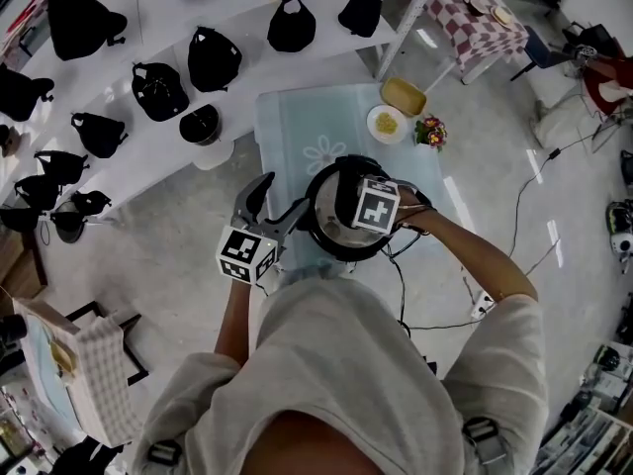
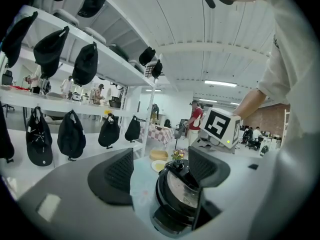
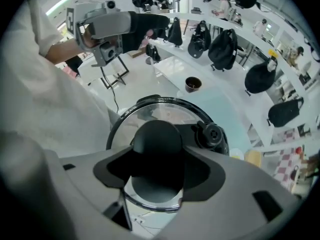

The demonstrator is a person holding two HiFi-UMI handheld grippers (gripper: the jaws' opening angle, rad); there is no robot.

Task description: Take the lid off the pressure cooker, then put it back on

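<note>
The black pressure cooker (image 1: 318,194) stands on a pale blue cloth (image 1: 297,127). Its glass lid (image 3: 155,111) sits on the pot, with a black valve knob (image 3: 212,133) to one side. My right gripper (image 3: 159,165) points steeply down over the lid, and its jaws are shut on the wide black lid handle (image 3: 157,136). In the head view only the right gripper's marker cube (image 1: 376,206) shows above the lid. My left gripper (image 1: 282,198) hangs open at the cooker's left side and holds nothing. From the left gripper view the cooker (image 2: 180,196) lies just ahead of its fingers (image 2: 117,176).
Behind the cooker on the cloth are a white plate of yellow food (image 1: 387,123), a yellow bowl (image 1: 404,95) and a small bunch of flowers (image 1: 430,132). A black cup (image 1: 201,124) and black bags (image 1: 158,89) sit on white shelves to the left. Cables (image 1: 415,305) trail on the floor at right.
</note>
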